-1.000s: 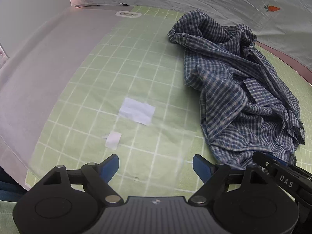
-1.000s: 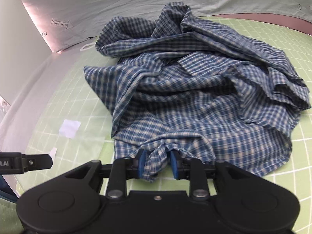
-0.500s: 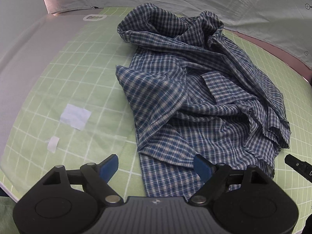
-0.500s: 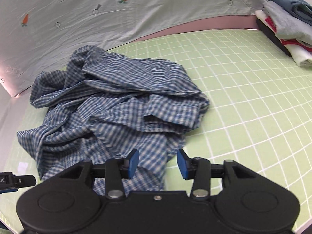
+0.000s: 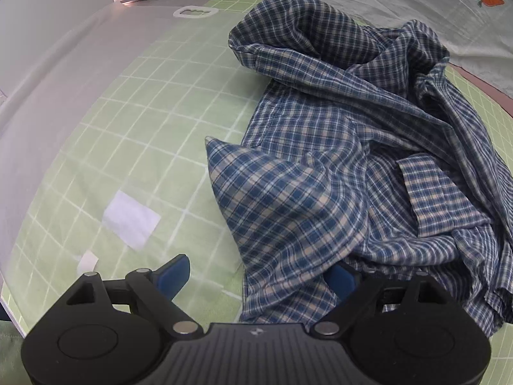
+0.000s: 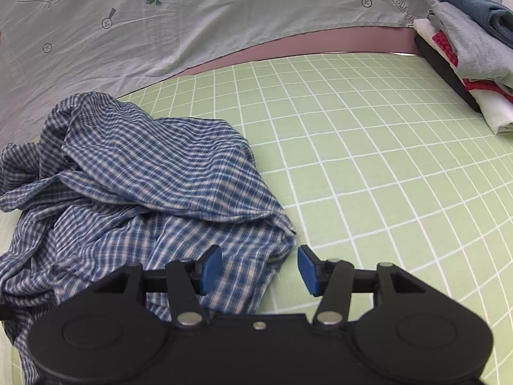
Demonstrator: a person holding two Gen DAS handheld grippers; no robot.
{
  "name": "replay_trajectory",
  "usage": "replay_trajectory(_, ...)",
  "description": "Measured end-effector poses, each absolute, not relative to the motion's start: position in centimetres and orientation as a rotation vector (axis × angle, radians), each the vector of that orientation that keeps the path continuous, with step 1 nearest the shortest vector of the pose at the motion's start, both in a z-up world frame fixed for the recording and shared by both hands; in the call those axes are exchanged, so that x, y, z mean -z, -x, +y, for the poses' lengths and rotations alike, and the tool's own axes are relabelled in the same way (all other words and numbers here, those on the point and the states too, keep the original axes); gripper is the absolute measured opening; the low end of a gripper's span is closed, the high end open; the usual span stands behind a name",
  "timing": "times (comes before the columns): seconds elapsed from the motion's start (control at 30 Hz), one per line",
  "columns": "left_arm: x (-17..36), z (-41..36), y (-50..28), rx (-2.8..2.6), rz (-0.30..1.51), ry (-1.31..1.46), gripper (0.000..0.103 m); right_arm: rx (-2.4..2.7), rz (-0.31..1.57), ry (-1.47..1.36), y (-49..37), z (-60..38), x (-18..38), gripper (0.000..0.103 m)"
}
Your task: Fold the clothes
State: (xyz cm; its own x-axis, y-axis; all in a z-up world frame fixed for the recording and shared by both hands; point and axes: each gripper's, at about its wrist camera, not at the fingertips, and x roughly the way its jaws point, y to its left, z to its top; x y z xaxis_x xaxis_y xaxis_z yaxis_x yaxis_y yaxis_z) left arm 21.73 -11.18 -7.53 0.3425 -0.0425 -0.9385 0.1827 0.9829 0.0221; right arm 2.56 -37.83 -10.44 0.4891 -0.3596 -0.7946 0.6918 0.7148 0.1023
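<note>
While the left wrist view looks steeply down, I see my left gripper (image 5: 256, 276) with jaws spread wide and opening further. Its left blue pad (image 5: 173, 272) sits over bare mat, clear of cloth. Right pad is half buried under a fold, not pinching. Nothing grasped on this side. The crumpled blue-and-cream plaid cotton shirt (image 5: 346, 166) lies in a heap on the pale green cutting mat with white grid lines (image 5: 134, 134), filling the right half of the view, its near hem running down between the jaws. Two white paper scraps on the mat left of the shirt: a larger rectangle (image 5: 131, 223), a small piece (image 5: 87, 262) just beside the left pad. Grey tabletop (image 5: 57, 73) borders the mat on the far left.

Right wrist view: my right gripper (image 6: 259, 268) is released, jaws opening. Shirt's right corner lies between the pads, neither pressing it. The shirt sits left of centre, open mat to its right. A stack of folded clothes (image 6: 471, 48) sits at the far right mat edge, well apart from the shirt. Light grey carrot-print sheet (image 6: 192, 16) hangs behind.
</note>
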Motion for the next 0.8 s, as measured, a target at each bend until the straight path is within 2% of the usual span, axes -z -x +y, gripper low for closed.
replay_trajectory(0.2,9.6,-11.9,-24.2,0.107,1.261,-0.173,0.09,0.696,0.928,-0.307,-5.5,-39.3,12.6,0.054)
replay_trajectory(0.23,9.8,-11.9,-24.3,0.103,1.263,-0.179,0.093,0.693,0.932,-0.292,-5.6,-39.3,12.6,0.052)
replay_trajectory(0.3,10.1,-11.9,-24.5,0.098,1.267,-0.187,0.098,0.67,0.931,-0.269,-5.7,-39.4,12.5,0.04)
replay_trajectory(0.33,10.3,-11.8,-24.6,0.1,1.267,-0.188,0.1,0.658,0.932,-0.261,-5.7,-39.4,12.5,0.02)
replay_trajectory(0.37,10.4,-11.6,-24.7,0.102,1.269,-0.186,0.1,0.648,0.933,-0.257,-5.6,-39.6,12.5,0.01)
replay_trajectory(0.43,10.6,-11.2,-24.9,0.107,1.277,-0.173,0.101,0.638,0.924,-0.261,-5.4,-40.2,12.2,0.005)
replay_trajectory(0.6,10.9,-10.7,-25.2,0.109,1.271,-0.18,0.103,0.738,0.847,-0.29,-4.0,-43.9,10.7,0.003)
replay_trajectory(0.8,11.6,-9.6,-25.1,0.098,1.261,-0.172,0.103,0.965,0.766,-0.169,-2.6,-50.5,8.4,0.003)
